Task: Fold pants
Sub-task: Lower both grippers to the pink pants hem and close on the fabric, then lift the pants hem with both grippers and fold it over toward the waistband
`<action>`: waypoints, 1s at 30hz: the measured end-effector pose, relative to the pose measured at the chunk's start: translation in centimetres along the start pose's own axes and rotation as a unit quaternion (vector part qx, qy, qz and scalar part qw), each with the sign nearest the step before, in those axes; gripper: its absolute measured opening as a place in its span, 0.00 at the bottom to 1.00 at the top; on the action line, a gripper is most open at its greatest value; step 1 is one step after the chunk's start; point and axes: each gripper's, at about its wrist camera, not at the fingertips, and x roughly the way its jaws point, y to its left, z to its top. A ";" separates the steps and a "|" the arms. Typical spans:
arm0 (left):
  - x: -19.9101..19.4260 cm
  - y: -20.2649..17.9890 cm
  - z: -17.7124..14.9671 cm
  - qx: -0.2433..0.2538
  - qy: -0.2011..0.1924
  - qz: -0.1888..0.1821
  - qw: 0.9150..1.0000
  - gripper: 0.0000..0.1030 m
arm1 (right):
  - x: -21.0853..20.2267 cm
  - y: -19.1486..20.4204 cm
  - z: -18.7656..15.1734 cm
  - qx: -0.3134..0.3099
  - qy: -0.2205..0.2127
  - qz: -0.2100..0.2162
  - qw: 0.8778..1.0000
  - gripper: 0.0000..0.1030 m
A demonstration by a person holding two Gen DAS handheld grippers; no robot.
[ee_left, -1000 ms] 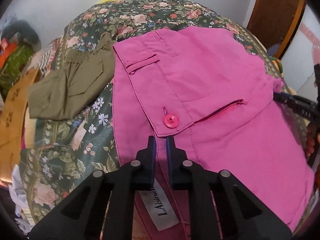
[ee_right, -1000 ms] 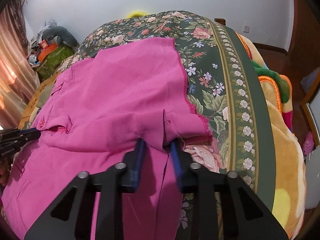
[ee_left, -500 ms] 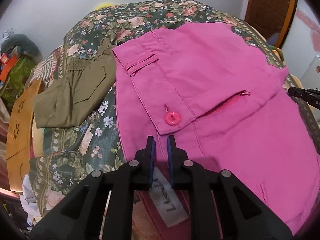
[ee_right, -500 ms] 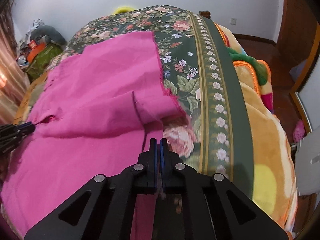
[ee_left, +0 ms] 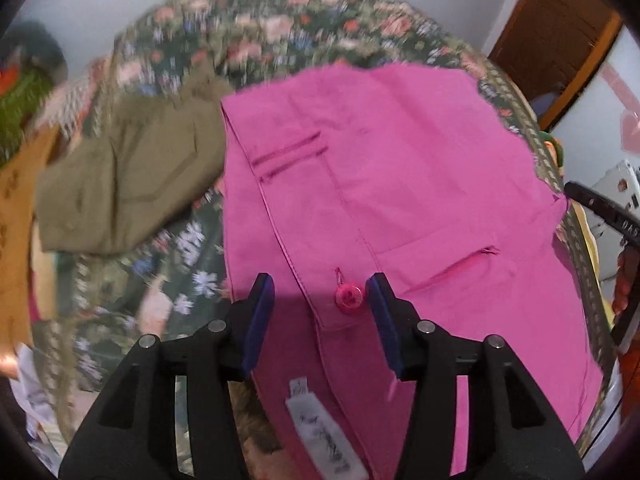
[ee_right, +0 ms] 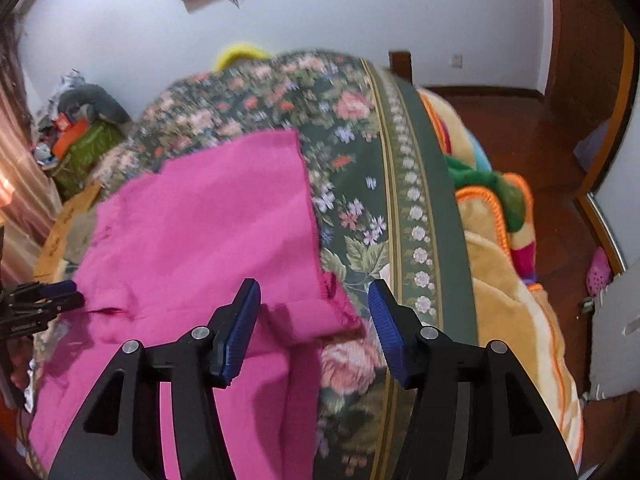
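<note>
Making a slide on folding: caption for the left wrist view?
Open left gripper above the pink pants on a floral bedspread, olive garment alongside.

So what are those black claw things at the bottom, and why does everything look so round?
Each is a grabbing tool that a person holds, one per hand, with a wide bulgy-lens camera on it, which bends the picture. One picture looks out from the left tool, the other from the right tool. Both have their blue fingers wide open and hold nothing. Under them pink pants lie on a flowery bedspread, partly folded over. A pink button shows near the left tool. Olive-green clothing lies beside the pants.
</note>
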 end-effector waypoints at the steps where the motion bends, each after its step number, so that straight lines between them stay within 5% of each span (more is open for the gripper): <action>1: 0.3 0.2 0.1 -0.006 -0.002 -0.005 1.000 0.48 | 1.2 -0.2 0.0 0.005 0.015 0.000 1.000 0.51; 5: 0.7 0.3 0.4 -0.020 -0.015 -0.023 0.999 0.41 | 3.6 -0.4 -1.0 0.011 0.048 0.014 0.999 0.50; 10: 0.8 -0.3 0.8 -0.003 -0.041 0.015 0.999 0.19 | 3.5 0.3 -1.3 -0.024 0.027 0.006 0.999 0.09; 11: 0.9 -0.4 0.9 0.004 -0.045 0.033 0.998 0.11 | 3.7 0.4 -1.3 -0.036 0.031 -0.010 0.999 0.09; 14: 1.6 -0.1 0.9 0.021 -0.051 0.108 0.993 0.09 | 3.7 0.7 -1.6 -0.056 0.030 -0.019 0.998 0.09; 19: 1.1 1.9 0.7 0.003 -0.043 0.061 0.997 0.09 | 3.4 0.4 -2.0 -0.059 0.038 -0.027 0.997 0.09; 25: -2.2 2.7 0.6 0.006 -0.048 0.037 0.998 0.11 | 1.3 1.1 -1.1 -0.067 0.058 -0.052 0.995 0.18; 27: -3.6 3.3 1.3 -0.003 -0.064 0.031 0.997 0.16 | 0.1 1.5 -0.6 -0.073 0.048 -0.058 0.994 0.35; 30: -4.9 4.2 2.4 -0.014 -0.084 0.034 0.996 0.38 | -1.7 2.0 0.6 -0.083 0.016 -0.057 0.995 0.54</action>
